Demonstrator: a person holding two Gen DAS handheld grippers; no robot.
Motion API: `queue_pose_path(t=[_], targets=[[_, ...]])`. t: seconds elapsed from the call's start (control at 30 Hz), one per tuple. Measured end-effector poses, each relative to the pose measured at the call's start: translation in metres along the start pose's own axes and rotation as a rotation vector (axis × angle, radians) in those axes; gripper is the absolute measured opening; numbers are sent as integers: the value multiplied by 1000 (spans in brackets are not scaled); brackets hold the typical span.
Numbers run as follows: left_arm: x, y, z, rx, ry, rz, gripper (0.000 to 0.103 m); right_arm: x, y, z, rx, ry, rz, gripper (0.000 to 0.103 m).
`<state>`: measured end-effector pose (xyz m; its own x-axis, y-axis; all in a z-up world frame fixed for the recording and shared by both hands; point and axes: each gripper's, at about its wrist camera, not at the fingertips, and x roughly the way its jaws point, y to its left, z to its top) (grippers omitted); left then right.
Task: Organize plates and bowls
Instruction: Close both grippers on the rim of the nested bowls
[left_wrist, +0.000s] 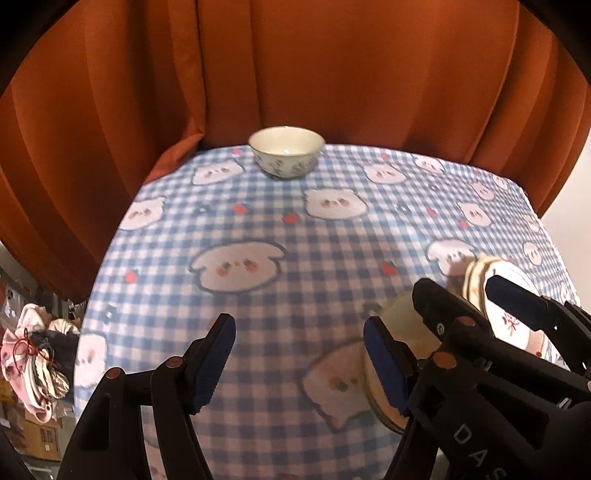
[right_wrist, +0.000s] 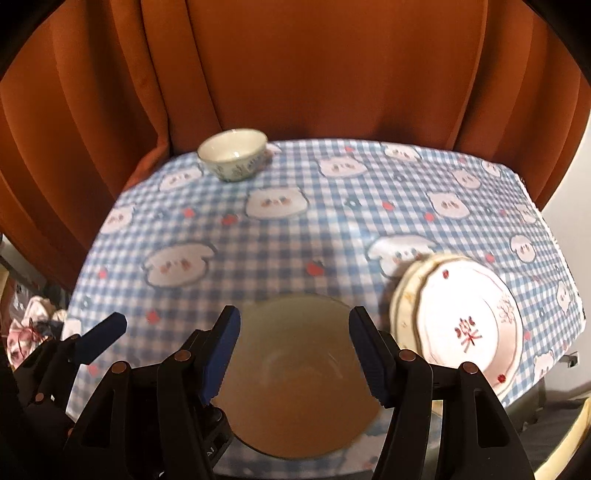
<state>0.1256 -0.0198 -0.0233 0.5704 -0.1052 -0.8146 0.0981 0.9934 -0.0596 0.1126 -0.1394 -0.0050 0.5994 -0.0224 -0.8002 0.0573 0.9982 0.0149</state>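
Note:
A small floral bowl (left_wrist: 286, 153) stands at the far edge of the table, also in the right wrist view (right_wrist: 233, 153). A large pale bowl (right_wrist: 295, 376) sits at the near edge, right under my open right gripper (right_wrist: 293, 356), whose jaws stand over its rim on both sides. A stack of white plates with red characters (right_wrist: 461, 325) lies to its right. My left gripper (left_wrist: 299, 363) is open and empty over bare cloth, left of the large bowl (left_wrist: 384, 402). The right gripper (left_wrist: 458, 295) hides much of the plates (left_wrist: 513, 317) in the left wrist view.
The table wears a blue checked cloth with cartoon faces (left_wrist: 258, 229). An orange curtain (left_wrist: 295, 74) hangs close behind it. A bundle of cloth and clutter (left_wrist: 33, 362) lies off the table's left side. The left gripper's finger (right_wrist: 99, 336) shows at the left of the right wrist view.

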Motion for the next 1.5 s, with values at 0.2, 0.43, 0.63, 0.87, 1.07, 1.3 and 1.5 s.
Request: queue_pose_path(t=[0.2,0.43,0.63,0.87,1.07,1.3,1.5], targets=[[2,32,20,3,-42,3,73,5,37,22,-52,-35,10,65],[18,54,55,-27,-24,21,73,20,62,54,-71,-43,20,65],[32,59,93,-16,-66,65,73,33,72,89,-49,-65,0,65],[57,57,136,-29,-82,88,73,59,73,135,-47,-92,7,65],[85,51,164,-60,-71,100,73,89,66,170,-43,-91,40,65],[112,37,192,-53,-86,157,72,124,49,200,-30,-82,76,65],[142,31,216,-74,-77,182,69,155,39,226,-31,-76,91,65]])
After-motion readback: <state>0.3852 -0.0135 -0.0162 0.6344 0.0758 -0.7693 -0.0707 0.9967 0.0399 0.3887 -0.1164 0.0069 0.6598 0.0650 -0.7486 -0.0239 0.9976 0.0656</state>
